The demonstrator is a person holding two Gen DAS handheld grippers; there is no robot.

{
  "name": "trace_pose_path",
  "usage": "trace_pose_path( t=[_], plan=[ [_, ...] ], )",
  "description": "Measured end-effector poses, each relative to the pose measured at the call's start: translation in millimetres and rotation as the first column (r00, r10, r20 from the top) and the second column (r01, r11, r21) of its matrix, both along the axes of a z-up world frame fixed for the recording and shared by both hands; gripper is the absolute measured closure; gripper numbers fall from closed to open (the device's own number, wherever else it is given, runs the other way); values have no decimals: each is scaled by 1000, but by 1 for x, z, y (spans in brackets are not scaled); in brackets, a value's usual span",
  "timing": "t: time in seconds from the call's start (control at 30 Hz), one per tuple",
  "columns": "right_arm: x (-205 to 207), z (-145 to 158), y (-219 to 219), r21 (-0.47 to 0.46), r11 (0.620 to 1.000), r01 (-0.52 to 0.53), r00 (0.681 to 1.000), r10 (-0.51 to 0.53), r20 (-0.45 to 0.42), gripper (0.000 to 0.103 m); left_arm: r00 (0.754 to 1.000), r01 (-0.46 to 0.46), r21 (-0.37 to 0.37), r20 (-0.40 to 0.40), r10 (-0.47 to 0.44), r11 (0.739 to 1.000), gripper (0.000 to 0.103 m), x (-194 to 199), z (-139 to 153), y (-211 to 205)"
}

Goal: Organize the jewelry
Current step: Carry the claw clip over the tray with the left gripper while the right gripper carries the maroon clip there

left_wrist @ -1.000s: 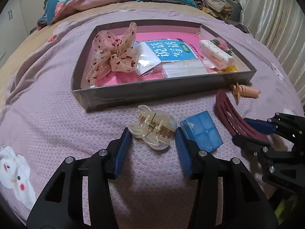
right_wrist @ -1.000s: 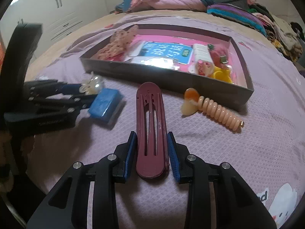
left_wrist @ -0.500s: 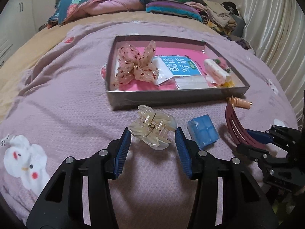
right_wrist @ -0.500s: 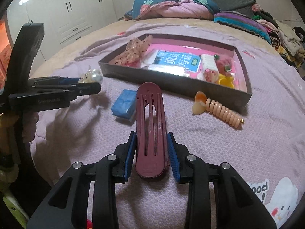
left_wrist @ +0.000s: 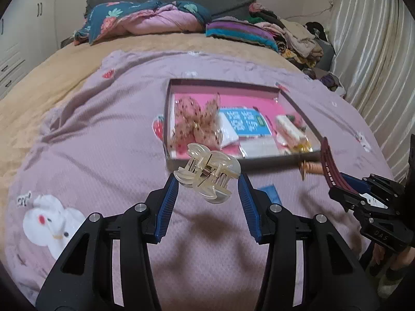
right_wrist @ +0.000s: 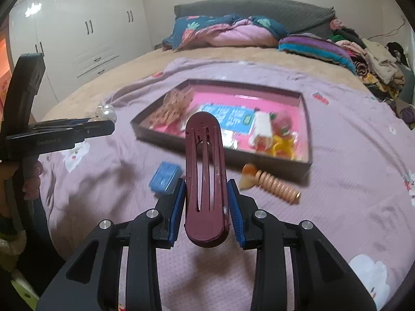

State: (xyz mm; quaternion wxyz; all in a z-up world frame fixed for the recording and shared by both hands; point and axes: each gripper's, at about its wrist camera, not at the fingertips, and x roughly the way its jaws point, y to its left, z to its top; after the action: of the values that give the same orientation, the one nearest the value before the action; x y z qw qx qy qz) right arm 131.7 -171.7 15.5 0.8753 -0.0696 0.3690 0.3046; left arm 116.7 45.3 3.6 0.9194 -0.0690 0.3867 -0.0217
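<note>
- The left hand-held gripper is partly closed on a pale translucent claw clip, pinched at its ends between the blue pads and held in the air above the purple bedspread.
- The right hand-held gripper is closed narrowly on a long maroon hair clip, gripped near its rounded near end, so most of its length sticks out toward the tray.
- The shallow dark tray with a pink floor lies farther off on the bed; it already holds a dotted bow, a blue packet and other small pieces.
- A blue box and a peach coil hair tie lie on the bedspread just in front of the tray.
- Risk, as I judge it: the claw clip is gripped only at its smooth curved edges and could twist or pop free; the long maroon clip could pivot, or catch the tray wall.
- The two grippers are near each other and might collide over the tray.
- Writing: the blue packet carries white Chinese characters, too blurred to read; the left gripper's side reads roughly "GenRobot.AI".
</note>
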Motion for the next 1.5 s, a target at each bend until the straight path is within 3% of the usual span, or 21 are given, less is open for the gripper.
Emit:
trace_pose_path(
  t=[0.47,1.5],
  plan=[
    [37,29,-27,20,993,114,991,-115,74,71,999,49,20,14,-50,999,64,42,16,-19],
    [124,52,-58,48,960,275,953,-278,118,71,986,169,28,-19,-168,985,64,134,2,-74]
  ],
)
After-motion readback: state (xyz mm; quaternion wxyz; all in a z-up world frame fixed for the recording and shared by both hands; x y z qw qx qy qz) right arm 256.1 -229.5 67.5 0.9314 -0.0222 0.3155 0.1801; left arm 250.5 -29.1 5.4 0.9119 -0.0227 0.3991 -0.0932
